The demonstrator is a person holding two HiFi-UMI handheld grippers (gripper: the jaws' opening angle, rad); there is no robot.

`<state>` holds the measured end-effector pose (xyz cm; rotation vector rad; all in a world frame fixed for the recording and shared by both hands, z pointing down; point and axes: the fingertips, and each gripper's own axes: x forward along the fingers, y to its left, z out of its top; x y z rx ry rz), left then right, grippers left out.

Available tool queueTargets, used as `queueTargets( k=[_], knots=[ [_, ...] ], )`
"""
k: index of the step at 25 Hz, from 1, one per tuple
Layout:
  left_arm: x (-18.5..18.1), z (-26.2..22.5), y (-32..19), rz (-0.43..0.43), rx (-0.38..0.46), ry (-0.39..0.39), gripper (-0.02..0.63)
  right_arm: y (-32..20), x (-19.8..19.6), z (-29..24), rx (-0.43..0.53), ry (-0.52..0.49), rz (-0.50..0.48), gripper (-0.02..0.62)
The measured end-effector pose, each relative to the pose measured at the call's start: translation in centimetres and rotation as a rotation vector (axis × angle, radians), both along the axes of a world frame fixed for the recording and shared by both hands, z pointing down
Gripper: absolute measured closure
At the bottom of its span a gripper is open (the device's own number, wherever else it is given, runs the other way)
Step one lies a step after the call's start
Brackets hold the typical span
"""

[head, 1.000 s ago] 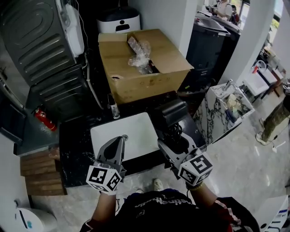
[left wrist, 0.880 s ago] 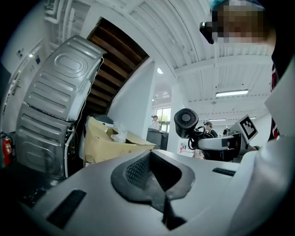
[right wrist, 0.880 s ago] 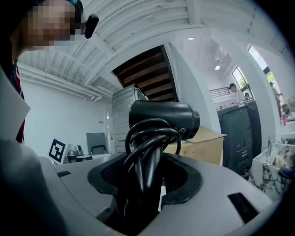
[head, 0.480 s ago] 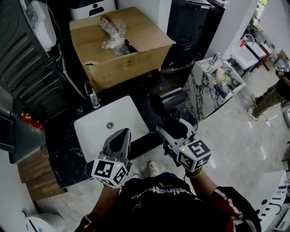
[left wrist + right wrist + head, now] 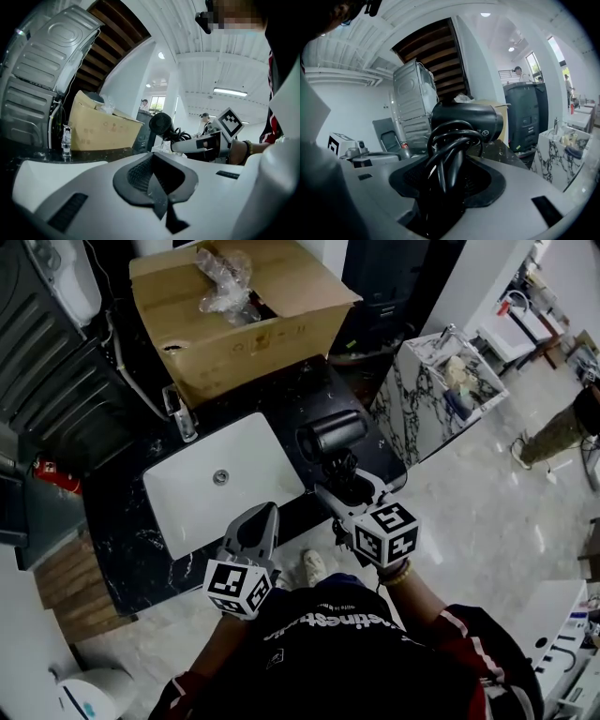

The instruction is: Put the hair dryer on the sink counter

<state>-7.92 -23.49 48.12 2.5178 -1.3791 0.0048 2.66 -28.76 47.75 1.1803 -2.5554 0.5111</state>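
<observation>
Clamping the right tongs (image 5: 342, 486) on the handle of the black hair dryer (image 5: 330, 434), with the coiled black cord (image 5: 449, 140) bunched up between the pads and the barrel lying crosswise beyond them. Holding the hair dryer at centre frame in the head view, over the right end of the dark marbled table (image 5: 286, 395), just beside the right edge of the white basin (image 5: 246, 463); whether touching the table or hanging just above it, not showing clearly. Keeping the left tongs (image 5: 262, 518) closed on nothing, pads pressed together, pointing toward the near edge of the basin at lower centre. Standing at the back of the table, upper left of the head view, a cardboard box (image 5: 246, 329) with flaps open and clear plastic wrap (image 5: 225, 277) inside, a chrome faucet (image 5: 178, 415) between box and basin. Standing to the right of the table, apart from it, a marble-patterned cabinet (image 5: 427, 404).
</observation>
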Motion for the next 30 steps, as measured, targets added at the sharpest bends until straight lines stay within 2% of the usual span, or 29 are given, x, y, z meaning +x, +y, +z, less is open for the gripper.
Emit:
queueTargets(
  k=[7,14,21,30],
  knots=[
    [-1.6,1.7,-0.6,-0.052,-0.026,-0.002,0.592,-2.2,-0.6,5.3,-0.107,0.045,0.003,0.35],
    [-2.6,2.4,-0.1,-0.085,-0.047,-0.007,0.592,-4.4,-1.1,11.5,-0.208,0.145,0.005,0.35],
    [-3.1,3.3,0.2,-0.1,-0.065,-0.016,0.592,-5.6,-0.7,16.2,-0.28,0.229,0.032,0.35],
    [-3.4,4.0,0.2,-0.117,-0.087,-0.017,0.592,-5.6,-0.5,19.3,-0.322,0.29,0.044,0.35]
  ],
)
